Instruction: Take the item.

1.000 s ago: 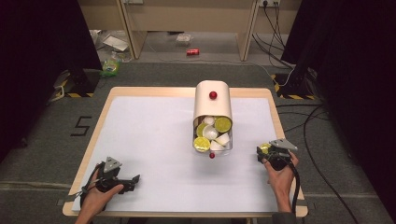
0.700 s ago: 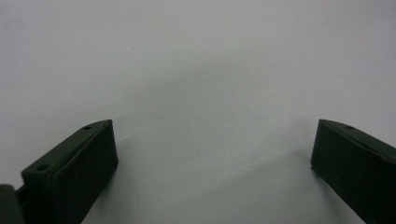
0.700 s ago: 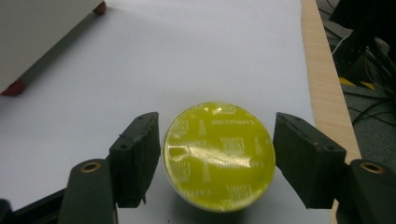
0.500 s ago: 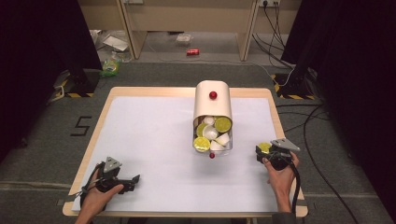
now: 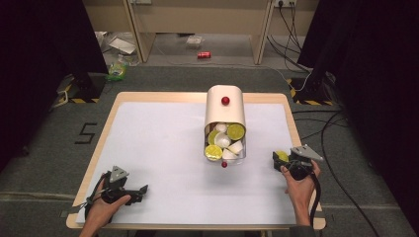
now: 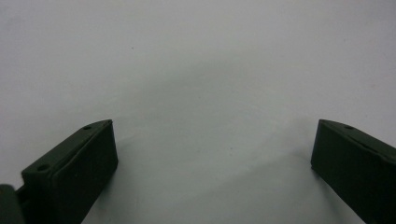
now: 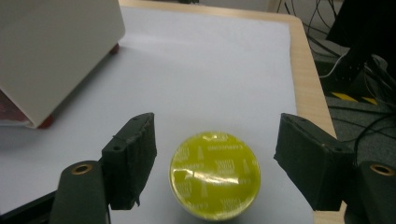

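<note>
Nearest to me, my left gripper [image 5: 141, 189] rests low at the near left corner of the white table sheet [image 5: 163, 148], jaws spread wide with bare sheet between them in its own view. At the near right edge, my right gripper [image 7: 215, 154] has its jaws open wide on either side of a yellow-lidded coffee capsule [image 7: 215, 173], which stands upright on the sheet between them; neither pad touches it. Farther in, near the table's middle, a cream box [image 5: 225, 106] with a red knob [image 5: 225, 100] lies with its open end toward me, holding a heap of capsules: lime-green and yellow lids [image 5: 235, 131] mixed with white ones [image 5: 223, 141]. A small red ball [image 5: 224, 165] sits just before the opening.
</note>
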